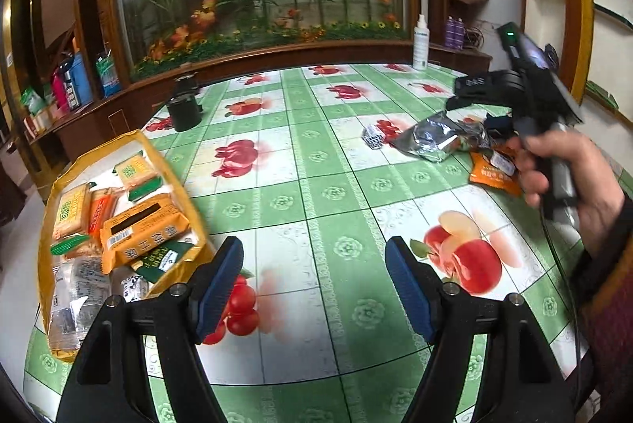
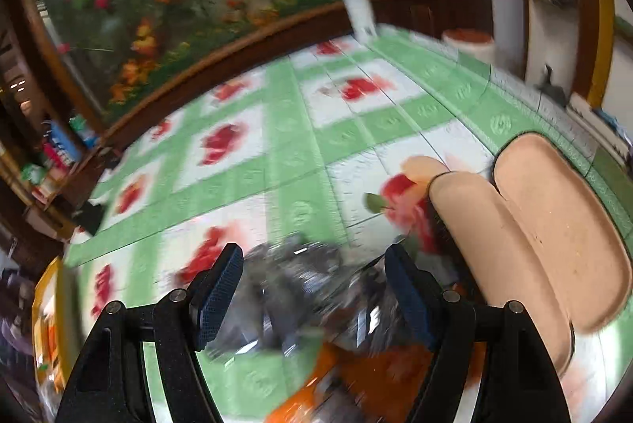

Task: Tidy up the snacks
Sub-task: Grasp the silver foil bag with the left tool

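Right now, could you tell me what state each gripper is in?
Left gripper: open, holding nothing, above the tablecloth.
Right gripper: open, holding nothing, over the silver packet.

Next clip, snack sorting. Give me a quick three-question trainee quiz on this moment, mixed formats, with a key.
1. True or false: the left gripper holds a snack packet.
2. Multiple choice: the yellow tray of snacks sits at the table's (A) left edge, (B) far right corner, (C) centre.
3. Short answer: which loose packets lie below the right gripper?

Key
1. False; its jaws stand open over bare tablecloth.
2. A.
3. A silver foil packet and an orange packet, beside other loose snacks.
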Demonstrator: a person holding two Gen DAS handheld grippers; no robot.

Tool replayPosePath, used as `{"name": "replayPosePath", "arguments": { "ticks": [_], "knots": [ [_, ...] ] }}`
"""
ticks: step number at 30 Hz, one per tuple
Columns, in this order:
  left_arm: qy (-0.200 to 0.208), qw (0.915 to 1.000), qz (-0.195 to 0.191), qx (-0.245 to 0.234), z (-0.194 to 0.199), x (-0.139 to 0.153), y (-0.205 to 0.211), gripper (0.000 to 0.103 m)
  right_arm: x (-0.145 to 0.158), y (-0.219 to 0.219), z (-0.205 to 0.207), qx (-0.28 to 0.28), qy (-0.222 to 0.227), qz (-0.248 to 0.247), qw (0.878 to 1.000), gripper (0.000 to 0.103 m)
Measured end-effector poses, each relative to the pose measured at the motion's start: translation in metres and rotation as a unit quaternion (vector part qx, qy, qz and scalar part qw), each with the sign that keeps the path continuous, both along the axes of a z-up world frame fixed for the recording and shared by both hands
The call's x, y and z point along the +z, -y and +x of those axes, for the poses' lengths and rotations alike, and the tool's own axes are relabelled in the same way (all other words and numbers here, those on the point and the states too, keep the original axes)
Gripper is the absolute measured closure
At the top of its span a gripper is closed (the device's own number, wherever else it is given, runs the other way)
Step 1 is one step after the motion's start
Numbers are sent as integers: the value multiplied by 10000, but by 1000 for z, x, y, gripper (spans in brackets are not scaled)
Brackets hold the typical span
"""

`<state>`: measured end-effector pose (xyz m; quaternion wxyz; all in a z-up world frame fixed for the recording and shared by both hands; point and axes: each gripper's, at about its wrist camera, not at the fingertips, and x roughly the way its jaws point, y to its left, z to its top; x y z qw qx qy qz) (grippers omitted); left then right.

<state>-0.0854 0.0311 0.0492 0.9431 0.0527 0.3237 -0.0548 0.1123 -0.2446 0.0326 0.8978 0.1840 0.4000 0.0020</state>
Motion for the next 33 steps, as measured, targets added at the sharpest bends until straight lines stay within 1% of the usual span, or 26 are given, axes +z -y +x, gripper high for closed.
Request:
{"name": "replayPosePath", "arguments": {
  "ticks": [2, 3, 4, 6, 8, 10, 11, 12, 13, 14, 15, 17, 19, 22, 23, 24, 25, 26, 27, 28, 29, 30, 31, 32, 33],
  "knots": [
    [-34, 10000, 36, -10, 0, -1, 1, 30, -6, 3, 7, -2, -31, 67, 10000, 25],
    [-40, 10000, 32, -2, -1, -2, 1, 30, -8, 0, 9, 36, -128, 81, 9999, 25],
    [-54, 10000, 12, 16, 0, -2, -1, 30, -9, -1, 10, 107, -135, 118, 9998, 25],
    [-90, 9999, -19, 49, 2, -3, -3, 30, -9, -18, 4, 573, -158, 338, 9977, 25],
    [-116, 9999, -50, 72, 3, -3, -7, 30, -11, -32, -3, 1115, -203, 636, 9915, 25],
    [-103, 9999, -43, 72, 2, -2, -8, 30, -6, -44, -15, 1787, -100, 1137, 9773, 24],
    [-97, 9999, -39, 74, 1, -2, -9, 30, -3, -42, -21, 1884, 0, 1302, 9734, 24],
    [-98, 9999, -40, 74, 1, -2, -10, 30, 2, -37, -27, 1798, 113, 1364, 9741, 24],
    [-109, 9999, -53, 73, 0, -2, -11, 30, 4, -30, -31, 1581, 176, 1218, 9797, 24],
    [-127, 9999, -81, 71, 0, -2, -13, 30, 6, -25, -35, 1366, 230, 951, 9858, 24],
    [-144, 9998, -113, 67, 1, -2, -14, 30, 8, -19, -41, 1034, 260, 465, 9932, 25],
    [-193, 9996, -179, 67, 3, -3, -15, 30, 4, -12, -46, 624, 118, -120, 9979, 25],
    [-198, 9996, -210, 66, 3, -2, -16, 29, -4, -9, -49, 490, -81, -311, 9983, 25],
    [-230, 9994, -232, 61, 4, -3, -17, 29, -9, -17, -59, 600, -159, -517, 9967, 25],
    [-273, 9992, -283, 59, 5, -3, -19, 29, -11, -21, -63, 721, -195, -431, 9963, 25],
    [-296, 9991, -310, 61, 6, -4, -20, 29, -16, -27, -66, 1007, -290, -80, 9945, 24],
    [-325, 9989, -338, 68, 7, -4, -21, 29, -16, -34, -70, 1272, -251, 169, 9914, 24],
    [-353, 9987, -352, 81, 9, -4, -22, 29, -16, -37, -70, 1472, -208, 290, 9885, 24],
    [-400, 9985, -358, 90, 11, -5, -23, 29, -14, -40, -74, 1712, -112, 553, 9836, 24],
    [-436, 9983, -371, 83, 13, -5, -23, 29, -11, -41, -76, 1789, -21, 707, 9813, 24],
    [-517, 9978, -404, 40, 18, -6, -23, 29, -6, -39, -78, 1792, 105, 781, 9807, 24],
    [-556, 9976, -418, 14, 21, -6, -22, 29, -3, -38, -82, 1732, 228, 712, 9820, 24],
    [-622, 9972, -422, -22, 26, -7, -20, 27, 0, -35, -84, 1609, 342, 591, 9846, 24],
    [-731, 9964, -424, -61, 34, -8, -16, 25, 1, -30, -85, 1480, 392, 574, 9865, 24],
    [-829, 9954, -463, -144, 40, -8, -12, 24, 0, -23, -86, 1400, 406, 732, 9866, 24]
  ]
}}
